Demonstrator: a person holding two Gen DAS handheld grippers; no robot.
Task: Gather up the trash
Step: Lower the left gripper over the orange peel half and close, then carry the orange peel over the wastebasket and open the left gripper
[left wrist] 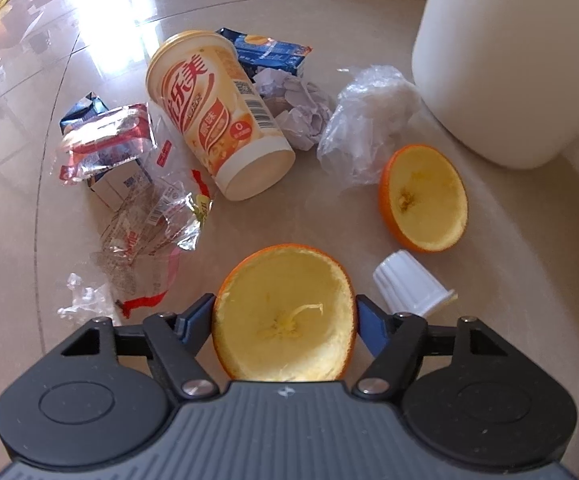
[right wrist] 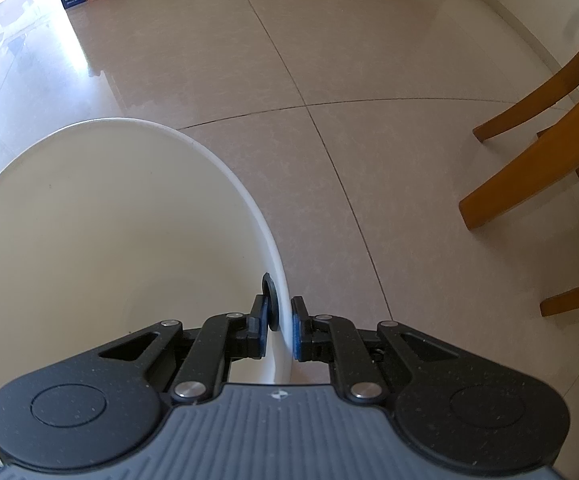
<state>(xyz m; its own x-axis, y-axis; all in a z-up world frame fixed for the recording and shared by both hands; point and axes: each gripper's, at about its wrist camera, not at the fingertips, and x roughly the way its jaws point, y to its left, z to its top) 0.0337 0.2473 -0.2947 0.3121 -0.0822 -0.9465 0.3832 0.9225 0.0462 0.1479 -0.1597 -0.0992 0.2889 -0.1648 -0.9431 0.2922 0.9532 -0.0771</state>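
Our left claw (left wrist: 285, 320) grips a hollowed orange peel half (left wrist: 285, 316) on the floor, while our right claw (right wrist: 280, 328) clamps the white plastic bin's rim (right wrist: 249, 200).

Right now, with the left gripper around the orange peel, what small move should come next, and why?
Probably lift the near orange peel straight up. The left gripper has its blue pads against both sides of the peel, which seems to rest on the floor. The right gripper is clamped on the white bin rim, so the bin is held ready.
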